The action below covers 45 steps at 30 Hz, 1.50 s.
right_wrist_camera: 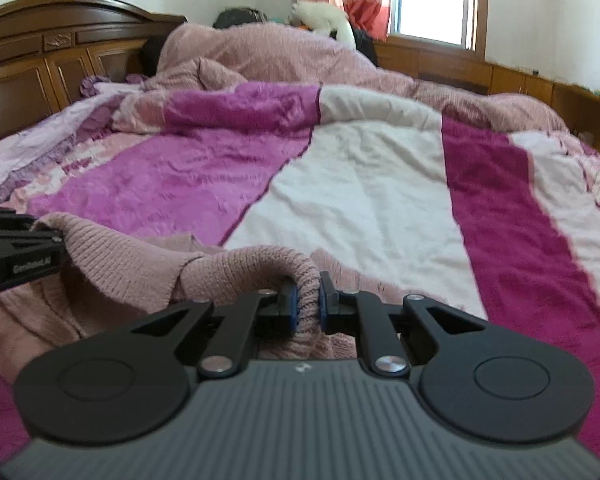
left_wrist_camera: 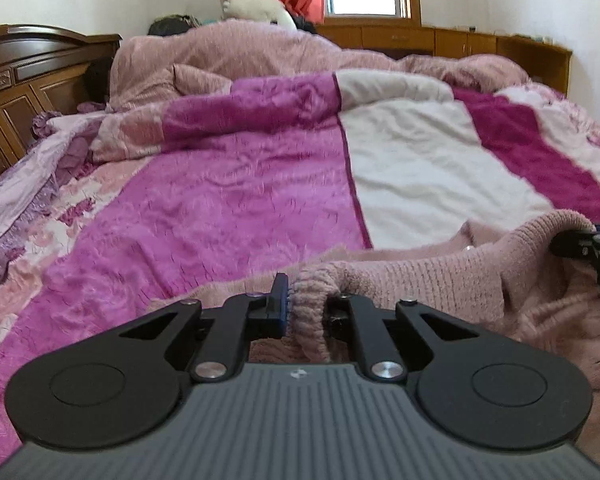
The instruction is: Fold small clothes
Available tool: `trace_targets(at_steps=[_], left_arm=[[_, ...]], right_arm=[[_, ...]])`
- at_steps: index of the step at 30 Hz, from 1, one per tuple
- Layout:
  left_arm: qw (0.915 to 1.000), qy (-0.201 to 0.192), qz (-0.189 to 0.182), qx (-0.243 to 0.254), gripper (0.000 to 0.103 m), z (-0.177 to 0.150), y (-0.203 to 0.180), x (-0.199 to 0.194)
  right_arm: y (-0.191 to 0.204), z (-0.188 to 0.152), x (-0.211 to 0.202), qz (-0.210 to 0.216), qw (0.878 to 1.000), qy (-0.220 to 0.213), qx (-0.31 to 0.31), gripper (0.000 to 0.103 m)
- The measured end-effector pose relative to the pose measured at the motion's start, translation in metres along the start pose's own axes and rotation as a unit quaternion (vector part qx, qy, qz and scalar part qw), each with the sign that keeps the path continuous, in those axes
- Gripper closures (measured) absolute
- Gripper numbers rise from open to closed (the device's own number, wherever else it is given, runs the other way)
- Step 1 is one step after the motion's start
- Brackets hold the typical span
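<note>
Both jaws are clamped nearly shut on knit. My left gripper pinches a ribbed fold of the pink sweater low in the middle of its own view, and my right gripper has a similar ribbed roll squeezed between its blue pads, low and centre in the right view. Each gripper also shows at the edge of the other's picture: the right one at the far right of the left view, the left one at the far left of the right view, each with cloth draped off it.

Between the two grips the sweater runs across the lower part of both frames, bunched and slack, its body heaped on the blanket near me. Beyond it the blanket lies in magenta and white stripes up the middle of the frame, with a rumpled pink quilt across the top and a wooden headboard at upper left.

I judge this to be the carrying stage of a fold, two points of the sweater held. Next, I should lay the held edge down flat and even, keeping both grips level so the knit doesn't twist, then let go.
</note>
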<state>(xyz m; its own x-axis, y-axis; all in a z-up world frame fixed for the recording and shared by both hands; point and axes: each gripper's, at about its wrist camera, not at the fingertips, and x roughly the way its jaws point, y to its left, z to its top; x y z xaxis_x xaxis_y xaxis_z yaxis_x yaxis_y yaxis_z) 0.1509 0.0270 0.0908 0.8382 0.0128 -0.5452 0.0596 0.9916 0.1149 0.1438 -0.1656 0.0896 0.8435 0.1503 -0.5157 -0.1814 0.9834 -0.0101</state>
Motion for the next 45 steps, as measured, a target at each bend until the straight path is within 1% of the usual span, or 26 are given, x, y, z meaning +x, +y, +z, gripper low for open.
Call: trace_targets(at_steps=[3,7,9,11,15,16,18,19,20,24,26,30,31,33,34,40,45], left_arm=[[0.9997,0.023,-0.004,-0.002,0.091,-0.008,0.0,0.022],[0.9987,0.048,-0.012,-0.013,0.091,-0.02,0.002,0.043],[0.9987,0.049,-0.01,-0.01,0.091,-0.025,0.001,0.048],[0.9989,0.046,-0.008,-0.005,0.091,-0.026,-0.003,0.047],[0.999,0.044,-0.009,0.004,0.09,-0.027,-0.005,0.045],[0.9989,0.045,-0.012,0.004,0.09,-0.026,-0.005,0.042],[0.9988,0.048,-0.014,0.006,0.073,-0.025,-0.004,0.036],[0.9986,0.05,-0.016,0.007,0.07,-0.024,-0.003,0.033],[0.9985,0.051,-0.018,0.008,0.065,-0.024,-0.003,0.029],[0.9985,0.042,-0.026,0.023,0.052,-0.024,-0.005,0.008],[0.9985,0.038,-0.025,0.031,0.049,-0.025,-0.007,-0.002],[0.9984,0.04,-0.03,0.026,0.047,-0.03,-0.006,-0.022],[0.9984,0.041,-0.032,0.023,0.047,-0.031,-0.005,-0.027],[0.9984,0.041,-0.035,0.018,0.046,-0.034,-0.004,-0.036],[0.9984,0.04,-0.037,0.016,0.046,-0.035,-0.003,-0.041],[0.9982,0.034,-0.045,0.019,0.045,-0.038,-0.001,-0.064],[0.9978,0.034,-0.049,0.029,0.043,-0.043,-0.001,-0.077]], right_arm=[[-0.003,-0.005,0.014,0.004,1.0,0.015,0.01,0.09],[-0.006,-0.012,0.027,0.004,0.999,0.032,0.018,0.09],[-0.007,-0.016,0.031,0.007,0.999,0.037,0.02,0.09],[-0.007,-0.019,0.033,0.008,0.999,0.038,0.021,0.088],[-0.006,-0.019,0.032,0.006,0.999,0.039,0.025,0.087],[-0.007,-0.018,0.031,0.006,0.999,0.039,0.028,0.085],[-0.008,-0.016,0.027,0.013,0.999,0.036,0.039,0.077],[-0.009,-0.015,0.024,0.015,0.998,0.035,0.044,0.07],[-0.009,-0.014,0.021,0.016,0.998,0.033,0.048,0.066],[-0.008,-0.013,0.004,0.024,0.998,0.025,0.054,0.065],[-0.008,-0.013,-0.004,0.027,0.998,0.021,0.06,0.065],[-0.01,-0.016,-0.021,0.03,0.997,0.017,0.072,0.063],[-0.01,-0.017,-0.026,0.03,0.997,0.016,0.074,0.062],[-0.011,-0.019,-0.035,0.029,0.997,0.014,0.076,0.054],[-0.011,-0.02,-0.039,0.028,0.997,0.012,0.076,0.054],[-0.012,-0.028,-0.062,0.024,0.996,0.005,0.084,0.053],[-0.012,-0.038,-0.074,0.022,0.995,0.008,0.099,0.053]])
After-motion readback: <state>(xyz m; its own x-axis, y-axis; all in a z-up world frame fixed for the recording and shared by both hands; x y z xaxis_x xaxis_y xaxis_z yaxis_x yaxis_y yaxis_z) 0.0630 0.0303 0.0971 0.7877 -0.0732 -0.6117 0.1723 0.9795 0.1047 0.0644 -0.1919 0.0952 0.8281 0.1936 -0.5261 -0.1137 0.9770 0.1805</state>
